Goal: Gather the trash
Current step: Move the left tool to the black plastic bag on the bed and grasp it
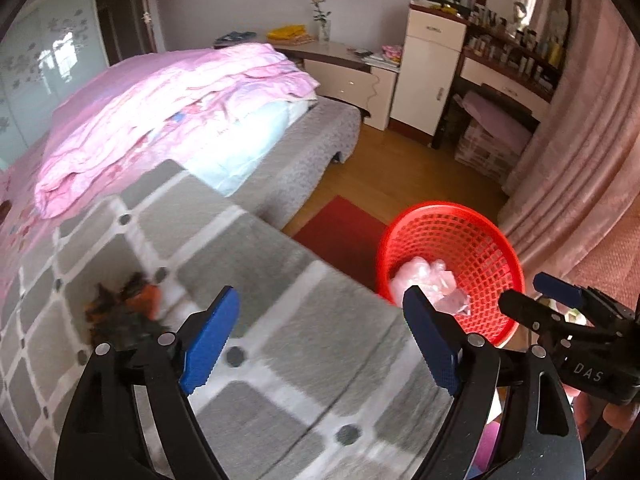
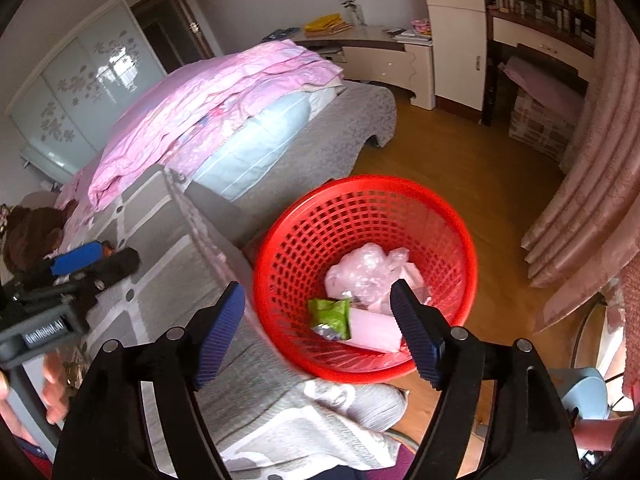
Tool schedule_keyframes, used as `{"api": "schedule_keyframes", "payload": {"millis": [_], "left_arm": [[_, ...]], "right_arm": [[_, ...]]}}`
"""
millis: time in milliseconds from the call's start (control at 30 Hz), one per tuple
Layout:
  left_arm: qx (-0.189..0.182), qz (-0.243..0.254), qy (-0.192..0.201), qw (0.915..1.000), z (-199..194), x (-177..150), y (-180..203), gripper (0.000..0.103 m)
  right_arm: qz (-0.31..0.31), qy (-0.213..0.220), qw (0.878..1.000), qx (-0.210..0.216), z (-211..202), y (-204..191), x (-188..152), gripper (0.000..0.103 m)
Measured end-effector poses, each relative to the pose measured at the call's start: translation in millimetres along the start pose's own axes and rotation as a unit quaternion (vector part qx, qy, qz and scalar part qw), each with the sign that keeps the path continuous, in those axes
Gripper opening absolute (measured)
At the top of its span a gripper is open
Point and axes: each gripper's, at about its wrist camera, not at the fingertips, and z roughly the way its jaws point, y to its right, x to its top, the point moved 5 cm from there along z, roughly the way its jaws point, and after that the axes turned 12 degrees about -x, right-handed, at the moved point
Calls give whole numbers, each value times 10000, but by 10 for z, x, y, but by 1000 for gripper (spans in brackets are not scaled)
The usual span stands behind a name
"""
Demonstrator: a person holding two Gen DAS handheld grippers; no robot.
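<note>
A dark, crumpled orange-and-black wrapper [image 1: 124,312] lies on the grey-and-white patterned table cover [image 1: 280,300], just left of my left gripper's left finger. My left gripper [image 1: 320,340] is open and holds nothing; it also shows at the left of the right wrist view [image 2: 96,261]. The red mesh basket [image 2: 360,208] stands on the floor beside the table. Inside it lie a clear plastic bag [image 2: 364,268], a green wrapper [image 2: 330,314] and a pink packet [image 2: 374,330]. My right gripper [image 2: 318,334] hovers open and empty over the basket's near rim.
A bed with a pink quilt [image 1: 160,112] lies beyond the table. A red mat [image 1: 340,232] and wooden floor [image 2: 480,172] surround the basket. Pink curtains [image 2: 592,200] hang on the right. A white cabinet [image 1: 428,68] and dressing table stand at the far wall.
</note>
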Motion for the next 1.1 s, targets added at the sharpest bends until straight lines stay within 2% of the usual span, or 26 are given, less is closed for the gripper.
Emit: {"api": "schedule_keyframes", "payload": {"millis": [233,433,633,800,933,1000,1067,1100], "left_arm": [[386,-377,197,9983,-342,-12,-580,83],[615,-740,6,9954,-333,-103,-1093,83],[579,-1007,-200,9930,-192,-182,-1345,83],[548,-1095,-219,9922,-140,-225,-1433,82],[586,-1080,-226,9922,-121,-251,-1472,52],[586,-1075,-151,9924,-137,-255,-1481,46],[622,-1027,-95,9927,-163,-264,-1485,27],[640,-1029,-82,9926,-180,-271,-1491,24]], "right_arm": [[-211,-113,9996,131,17,-243,-92,73],[-344,-185,9990,228,50,-428,-109,73],[-411,-228,9985,281,87,-541,-96,73],[-447,-278,9981,305,111,-593,-109,73],[-527,-311,9975,352,114,-671,-149,73],[-583,-310,9971,387,103,-722,-173,73],[-649,-306,9965,420,90,-773,-198,73],[-699,-301,9961,447,76,-812,-218,73]]}}
